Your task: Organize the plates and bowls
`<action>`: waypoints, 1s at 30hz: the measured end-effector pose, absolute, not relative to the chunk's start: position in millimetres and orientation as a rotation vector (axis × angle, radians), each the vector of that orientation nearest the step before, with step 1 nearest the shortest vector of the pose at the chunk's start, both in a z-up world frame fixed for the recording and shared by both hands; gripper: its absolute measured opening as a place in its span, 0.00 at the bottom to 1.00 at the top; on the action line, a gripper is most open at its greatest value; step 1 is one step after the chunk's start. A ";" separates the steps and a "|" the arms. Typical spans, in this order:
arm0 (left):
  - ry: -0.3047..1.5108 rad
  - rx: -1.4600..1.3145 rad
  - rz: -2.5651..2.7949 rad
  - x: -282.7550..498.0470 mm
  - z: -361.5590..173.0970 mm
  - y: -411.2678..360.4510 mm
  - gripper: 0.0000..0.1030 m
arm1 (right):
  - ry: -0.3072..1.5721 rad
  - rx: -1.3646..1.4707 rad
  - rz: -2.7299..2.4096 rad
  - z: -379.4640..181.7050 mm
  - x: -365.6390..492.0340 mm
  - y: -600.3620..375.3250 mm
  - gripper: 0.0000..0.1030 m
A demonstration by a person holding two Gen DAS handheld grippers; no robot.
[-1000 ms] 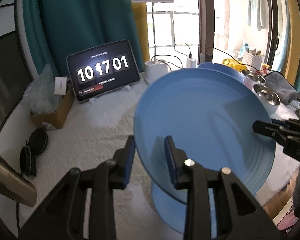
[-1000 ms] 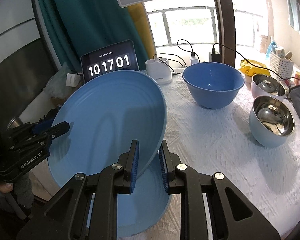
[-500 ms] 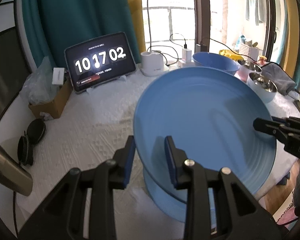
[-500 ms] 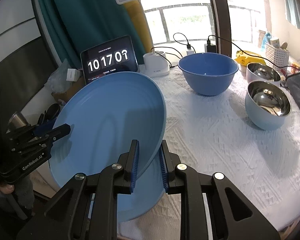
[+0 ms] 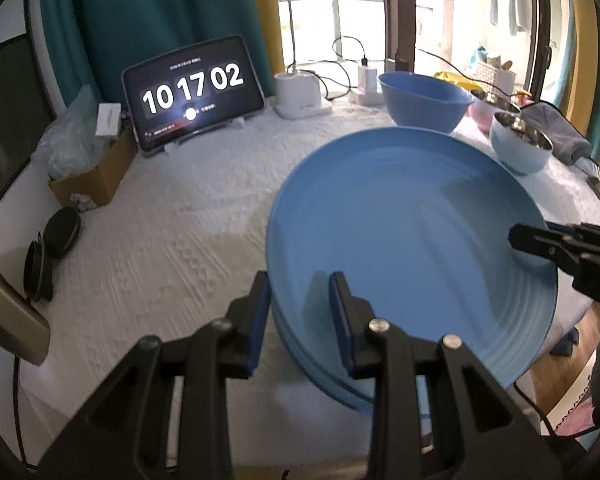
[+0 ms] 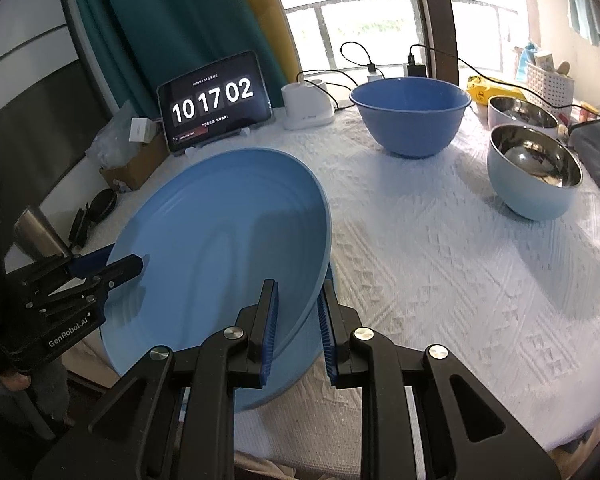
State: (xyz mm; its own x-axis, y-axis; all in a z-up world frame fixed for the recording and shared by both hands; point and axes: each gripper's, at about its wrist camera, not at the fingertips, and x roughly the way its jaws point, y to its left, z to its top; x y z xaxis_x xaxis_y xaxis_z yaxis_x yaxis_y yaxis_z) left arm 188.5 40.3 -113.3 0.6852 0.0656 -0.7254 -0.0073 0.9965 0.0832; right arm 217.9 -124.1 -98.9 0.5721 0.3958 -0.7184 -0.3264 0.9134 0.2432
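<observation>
I hold a large blue plate by its opposite rims, a little tilted. My left gripper is shut on its near-left rim. My right gripper is shut on the other rim of the plate. Each gripper shows in the other's view, the right gripper and the left gripper. Just under the held plate a second blue plate lies on the white tablecloth; its edge shows below. A deep blue bowl and two steel-lined bowls stand behind.
A tablet clock and a white lamp base stand at the back. A cardboard box and a black case lie at the left, a grey cloth at the right. The table's edge is close below the plates.
Both grippers have sunk with the plate, which now hangs closer over the plate beneath and lies flatter. The grips are unchanged.
</observation>
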 end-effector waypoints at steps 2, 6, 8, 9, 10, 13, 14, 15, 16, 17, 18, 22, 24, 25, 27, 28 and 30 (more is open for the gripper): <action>0.824 0.076 0.040 187.5 -116.9 39.8 0.30 | 0.868 0.089 0.423 -100.9 216.7 -124.6 0.21; 0.841 0.077 0.040 186.7 -123.2 39.6 0.30 | 0.877 0.090 0.424 -104.7 215.3 -125.9 0.21; 0.850 0.078 0.039 186.8 -126.2 39.2 0.30 | 0.882 0.090 0.425 -106.7 215.6 -125.8 0.21; 0.854 0.080 0.040 187.0 -127.3 38.9 0.30 | 0.884 0.091 0.425 -107.5 214.9 -125.7 0.21; 0.856 0.081 0.040 187.1 -128.2 38.7 0.30 | 0.885 0.092 0.425 -107.9 215.3 -125.7 0.21; 0.858 0.086 0.041 187.7 -129.3 39.1 0.30 | 0.891 0.095 0.427 -110.1 216.5 -126.2 0.21; 0.861 0.088 0.041 188.1 -129.9 39.4 0.30 | 0.894 0.095 0.427 -111.1 217.0 -126.1 0.21; 0.863 0.088 0.041 188.6 -130.5 39.6 0.30 | 0.897 0.095 0.428 -111.8 217.1 -126.5 0.21; 0.867 0.089 0.041 189.1 -131.5 39.7 0.30 | 0.900 0.096 0.428 -112.9 217.3 -126.8 0.21; 0.869 0.090 0.040 189.2 -132.0 40.2 0.30 | 0.903 0.097 0.428 -114.1 217.6 -126.8 0.21; 0.871 0.090 0.040 189.5 -132.5 40.8 0.30 | 0.906 0.097 0.428 -114.8 217.7 -126.1 0.21; 0.874 0.111 0.043 189.4 -135.4 39.6 0.30 | 0.910 0.102 0.428 -117.1 218.6 -126.1 0.21; 0.874 0.123 0.045 189.7 -136.7 38.5 0.31 | 0.910 0.102 0.426 -117.2 218.4 -126.0 0.21; 0.878 0.123 0.046 190.0 -137.5 38.1 0.31 | 0.908 0.103 0.425 -117.0 218.3 -126.0 0.21; 0.879 0.116 0.046 190.5 -137.4 38.9 0.31 | 0.912 0.105 0.413 -117.3 219.4 -127.0 0.23; 0.881 0.112 0.046 191.1 -137.3 39.4 0.31 | 0.916 0.106 0.412 -117.8 219.7 -127.5 0.23; 0.883 0.107 0.044 191.6 -137.1 40.0 0.31 | 0.919 0.113 0.409 -118.8 219.4 -129.1 0.23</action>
State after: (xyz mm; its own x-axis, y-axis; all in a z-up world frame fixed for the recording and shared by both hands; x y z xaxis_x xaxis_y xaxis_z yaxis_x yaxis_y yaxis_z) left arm 191.6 40.0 -137.1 0.6342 0.0827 -0.7687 0.0055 0.9938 0.1115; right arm 219.4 -129.1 -118.8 0.5355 0.3903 -0.7489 -0.2948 0.9174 0.2673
